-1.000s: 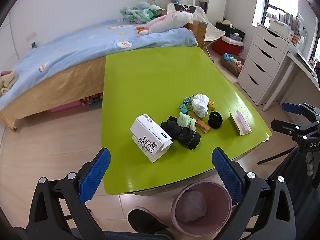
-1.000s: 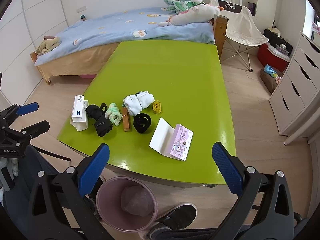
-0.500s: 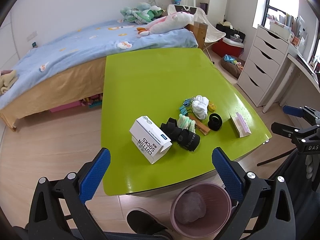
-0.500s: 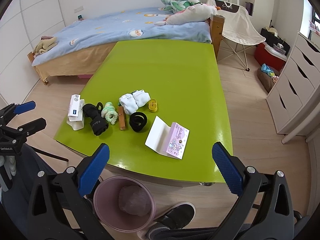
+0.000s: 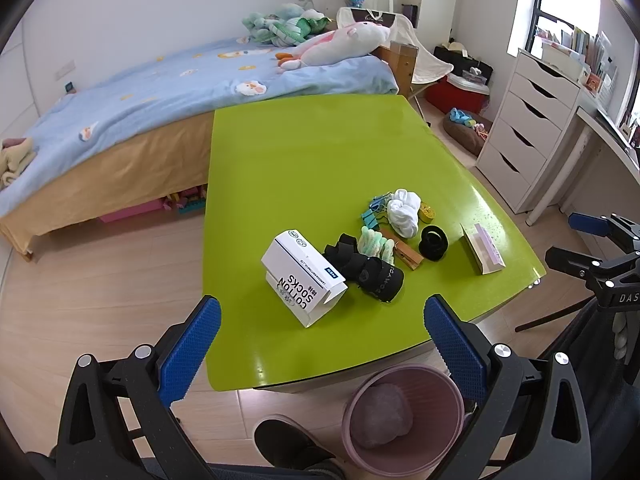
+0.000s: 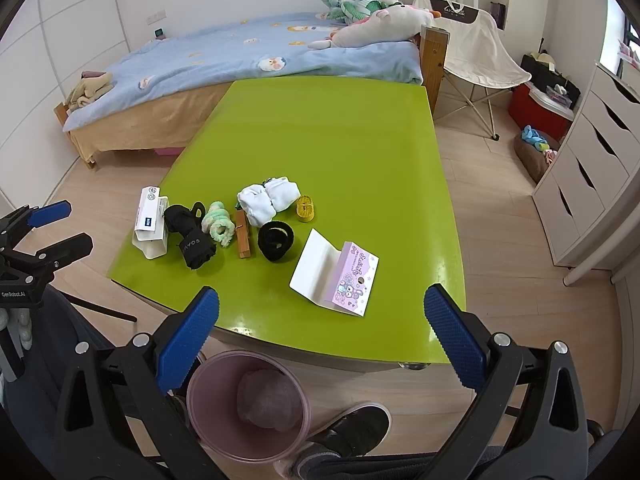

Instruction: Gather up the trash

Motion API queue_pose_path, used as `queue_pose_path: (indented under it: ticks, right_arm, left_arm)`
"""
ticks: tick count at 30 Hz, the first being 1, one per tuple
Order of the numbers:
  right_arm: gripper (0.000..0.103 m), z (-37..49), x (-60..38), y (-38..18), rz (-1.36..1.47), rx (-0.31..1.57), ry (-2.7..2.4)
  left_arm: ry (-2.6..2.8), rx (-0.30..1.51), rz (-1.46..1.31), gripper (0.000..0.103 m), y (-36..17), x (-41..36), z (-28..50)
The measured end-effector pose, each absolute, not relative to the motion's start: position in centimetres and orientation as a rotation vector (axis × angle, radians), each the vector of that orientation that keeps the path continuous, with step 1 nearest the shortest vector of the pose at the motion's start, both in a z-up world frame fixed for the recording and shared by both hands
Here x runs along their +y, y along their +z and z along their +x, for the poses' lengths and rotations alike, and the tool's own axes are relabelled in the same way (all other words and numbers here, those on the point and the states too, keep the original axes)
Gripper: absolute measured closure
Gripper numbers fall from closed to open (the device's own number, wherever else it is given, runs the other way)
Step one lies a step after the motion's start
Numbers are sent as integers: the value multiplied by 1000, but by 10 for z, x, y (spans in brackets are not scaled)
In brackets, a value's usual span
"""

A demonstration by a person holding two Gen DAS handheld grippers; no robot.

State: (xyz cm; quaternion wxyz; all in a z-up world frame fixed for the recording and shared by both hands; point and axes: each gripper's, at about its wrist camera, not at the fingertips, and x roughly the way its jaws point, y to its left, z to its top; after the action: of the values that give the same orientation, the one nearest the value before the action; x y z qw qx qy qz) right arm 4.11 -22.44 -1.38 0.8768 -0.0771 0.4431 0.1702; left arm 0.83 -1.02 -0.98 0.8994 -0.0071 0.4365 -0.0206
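Note:
A white cotton-socks box (image 5: 303, 276) (image 6: 150, 222) lies on the green table (image 5: 304, 168) (image 6: 320, 136). An opened pink-and-white card package (image 5: 482, 248) (image 6: 336, 276) lies near the table's front right. A pink bin (image 5: 404, 416) (image 6: 248, 404) stands on the floor under the near edge. My left gripper (image 5: 320, 332) is open and empty above the near edge. My right gripper (image 6: 320, 320) is open and empty too, just before the package.
Between box and package lie black socks (image 5: 368, 272), a green scrunchie (image 6: 218, 224), a wooden clip (image 6: 242, 236), a black band (image 6: 276, 240), white socks (image 6: 268, 200), binder clips (image 5: 372, 212) and a yellow item (image 6: 305, 208). A bed (image 5: 160, 92), a drawer unit (image 5: 532, 132), my shoe (image 6: 352, 428).
Both views have shifted slightly, so the table items sit a little higher and further off. Both grippers stay open and empty.

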Motion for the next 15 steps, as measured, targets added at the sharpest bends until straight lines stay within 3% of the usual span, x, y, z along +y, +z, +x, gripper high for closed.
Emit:
queue_pose_path:
  ticks: [15]
  right_arm:
    - [3, 40, -224, -23, -158, 940, 357]
  left_arm:
    - [-42, 910, -31, 6, -19, 3, 6]
